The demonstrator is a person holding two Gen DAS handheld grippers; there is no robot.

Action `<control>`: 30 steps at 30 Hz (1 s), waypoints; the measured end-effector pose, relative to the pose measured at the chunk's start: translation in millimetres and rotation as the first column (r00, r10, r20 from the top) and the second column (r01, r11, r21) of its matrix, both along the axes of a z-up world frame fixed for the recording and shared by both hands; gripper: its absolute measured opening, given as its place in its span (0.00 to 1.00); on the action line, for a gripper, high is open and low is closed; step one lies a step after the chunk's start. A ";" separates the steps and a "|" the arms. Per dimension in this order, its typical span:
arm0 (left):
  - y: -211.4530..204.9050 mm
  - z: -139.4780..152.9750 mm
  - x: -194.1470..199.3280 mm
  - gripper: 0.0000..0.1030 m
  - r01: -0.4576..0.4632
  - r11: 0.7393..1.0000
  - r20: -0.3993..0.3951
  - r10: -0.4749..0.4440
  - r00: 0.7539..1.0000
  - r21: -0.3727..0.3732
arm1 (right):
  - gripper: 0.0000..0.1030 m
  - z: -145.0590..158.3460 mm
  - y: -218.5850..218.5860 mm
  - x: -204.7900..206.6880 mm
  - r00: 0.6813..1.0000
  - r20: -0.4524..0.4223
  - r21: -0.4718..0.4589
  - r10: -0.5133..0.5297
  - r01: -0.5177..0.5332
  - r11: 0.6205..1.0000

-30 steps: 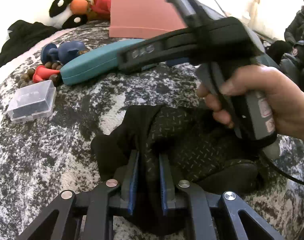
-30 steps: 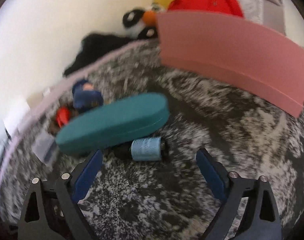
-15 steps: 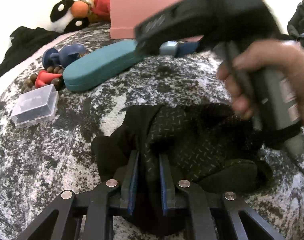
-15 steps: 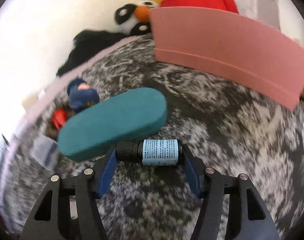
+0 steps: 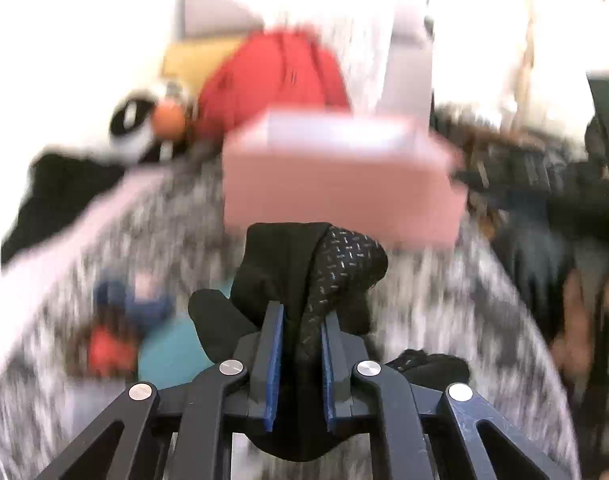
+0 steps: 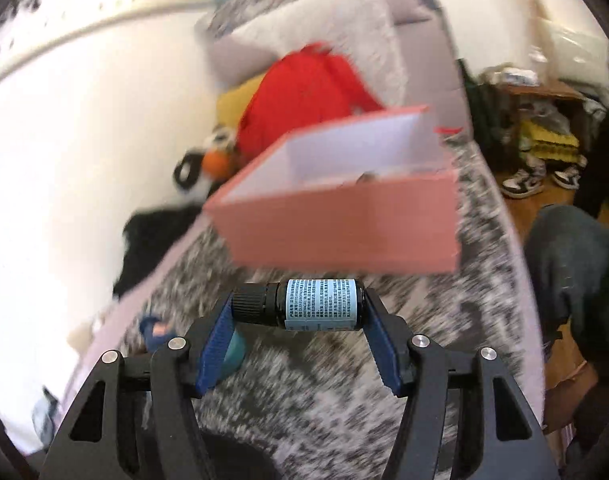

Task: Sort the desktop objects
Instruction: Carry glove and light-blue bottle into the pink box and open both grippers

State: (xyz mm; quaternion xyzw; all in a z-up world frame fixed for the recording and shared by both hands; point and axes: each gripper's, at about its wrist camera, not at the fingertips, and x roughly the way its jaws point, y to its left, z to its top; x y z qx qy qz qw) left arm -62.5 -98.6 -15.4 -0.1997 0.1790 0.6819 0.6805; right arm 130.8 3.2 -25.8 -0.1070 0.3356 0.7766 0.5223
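Two claws are full: my left claw [image 5: 298, 354] pinches the black cloth [image 5: 312, 264] and my right claw [image 6: 300, 330] squeezes the bottle [image 6: 310, 304] end to end, both up near the pink box [image 6: 344, 216] for dropping in.

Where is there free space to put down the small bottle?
Inside the pink box, whose white interior looks mostly bare, and on the mottled cloth in front of it. Crowded: left side, near the teal case and toys.
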 end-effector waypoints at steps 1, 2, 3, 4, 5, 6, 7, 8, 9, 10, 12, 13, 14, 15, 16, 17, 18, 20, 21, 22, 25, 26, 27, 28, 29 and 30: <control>13.0 15.6 2.9 0.11 0.000 0.999 -0.014 0.000 1.000 0.044 | 0.63 3.2 2.6 10.9 0.999 -0.022 0.002 -0.025 0.025 1.000; 26.0 31.2 5.9 0.11 0.001 0.996 -0.027 0.001 1.000 0.088 | 0.64 6.5 5.1 22.0 0.998 -0.045 0.004 -0.050 0.051 0.999; 41.5 44.4 7.0 0.11 0.005 0.993 -0.031 -0.001 1.000 0.121 | 0.64 9.0 6.9 30.5 0.996 -0.058 0.006 -0.071 0.071 0.997; 57.1 57.6 8.1 0.11 0.009 0.988 -0.035 -0.004 0.999 0.153 | 0.63 11.4 8.6 38.5 0.993 -0.070 0.007 -0.090 0.091 0.996; 75.1 69.1 9.2 0.11 0.011 0.985 -0.033 -0.005 0.999 0.174 | 0.63 14.3 9.7 47.5 0.991 -0.081 0.009 -0.107 0.109 0.994; 87.7 76.5 9.7 0.11 0.010 0.983 -0.032 -0.004 0.999 0.185 | 0.63 15.9 10.7 54.0 0.988 -0.092 0.010 -0.122 0.124 0.992; 107.0 83.2 11.2 0.11 0.001 0.980 -0.034 0.006 0.999 0.200 | 0.64 17.3 11.6 60.1 0.985 -0.103 0.011 -0.136 0.138 0.990; 126.3 89.9 12.7 0.11 -0.008 0.977 -0.036 0.016 0.999 0.214 | 0.64 18.2 13.5 64.6 0.983 -0.111 0.009 -0.146 0.148 0.989; 145.6 96.6 14.2 0.11 -0.017 0.973 -0.038 0.026 0.999 0.229 | 0.63 19.0 15.3 67.0 0.982 -0.117 0.009 -0.151 0.153 0.988; 168.6 98.3 14.4 0.11 -0.037 0.972 -0.043 0.048 0.998 0.232 | 0.63 19.9 17.1 69.1 0.980 -0.122 0.008 -0.155 0.158 0.987; 210.4 88.8 18.2 0.17 -0.096 0.969 -0.050 0.110 0.993 0.226 | 0.63 21.4 20.3 71.6 0.978 -0.131 0.009 -0.163 0.165 0.986; 229.1 78.4 18.9 0.31 -0.122 0.971 -0.054 0.136 0.989 0.206 | 0.63 21.9 22.7 70.8 0.978 -0.131 0.012 -0.164 0.167 0.986; 241.1 67.4 18.5 0.57 -0.143 0.972 -0.052 0.156 0.986 0.189 | 0.63 22.3 25.3 69.7 0.978 -0.130 0.015 -0.165 0.168 0.986; 253.1 56.4 18.1 0.71 -0.165 0.971 -0.049 0.175 0.983 0.171 | 0.64 21.2 28.0 68.2 0.978 -0.127 0.017 -0.166 0.169 0.985; 257.0 40.2 16.8 0.86 -0.172 0.972 -0.029 0.178 0.984 0.161 | 0.64 20.1 30.5 66.5 0.978 -0.122 0.018 -0.167 0.170 0.985; 261.0 24.1 15.6 0.86 -0.178 0.972 -0.008 0.182 0.983 0.152 | 0.64 18.9 32.9 64.9 0.979 -0.117 0.019 -0.167 0.171 0.985; 257.8 13.8 16.3 0.86 -0.175 0.972 0.007 0.177 0.984 0.157 | 0.64 14.5 37.4 62.4 0.979 -0.115 0.018 -0.168 0.171 0.985; 242.8 -0.1 23.7 0.90 -0.172 0.964 0.003 0.175 0.984 0.203 | 0.64 10.0 46.3 60.6 0.979 -0.116 0.018 -0.165 0.168 0.986; 236.0 -3.2 25.7 0.92 -0.181 0.957 0.000 0.185 0.983 0.226 | 0.64 9.1 50.9 60.7 0.979 -0.117 0.024 -0.165 0.168 0.985; 225.4 -9.1 22.8 0.97 -0.220 0.942 0.014 0.223 0.975 0.253 | 0.64 10.0 54.6 60.1 0.979 -0.115 0.039 -0.166 0.171 0.984; 193.5 -26.9 14.3 0.99 -0.334 0.884 0.062 0.332 0.941 0.328 | 0.64 19.7 66.8 50.7 0.984 -0.073 0.119 -0.160 0.167 0.979; 194.3 -25.1 10.4 0.99 -0.320 0.887 0.068 0.316 0.946 0.332 | 0.64 23.7 73.0 45.3 0.988 -0.045 0.149 -0.149 0.154 0.977; 199.4 -18.3 6.7 0.99 -0.281 0.910 0.036 0.284 0.958 0.305 | 0.64 25.6 84.6 34.2 0.990 0.019 0.179 -0.137 0.131 0.975; 201.3 -14.5 4.3 0.99 -0.284 0.913 0.017 0.292 0.956 0.294 | 0.64 27.1 97.2 22.2 0.988 0.091 0.207 -0.126 0.105 0.973; 200.4 -12.3 0.1 0.99 -0.300 0.906 0.009 0.312 0.950 0.299 | 0.64 24.4 112.7 12.5 0.983 0.137 0.200 -0.125 0.096 0.975; 196.5 -12.2 -4.8 0.99 -0.322 0.890 0.016 0.335 0.942 0.322 | 0.64 19.5 128.0 4.8 0.980 0.160 0.179 -0.115 0.086 0.980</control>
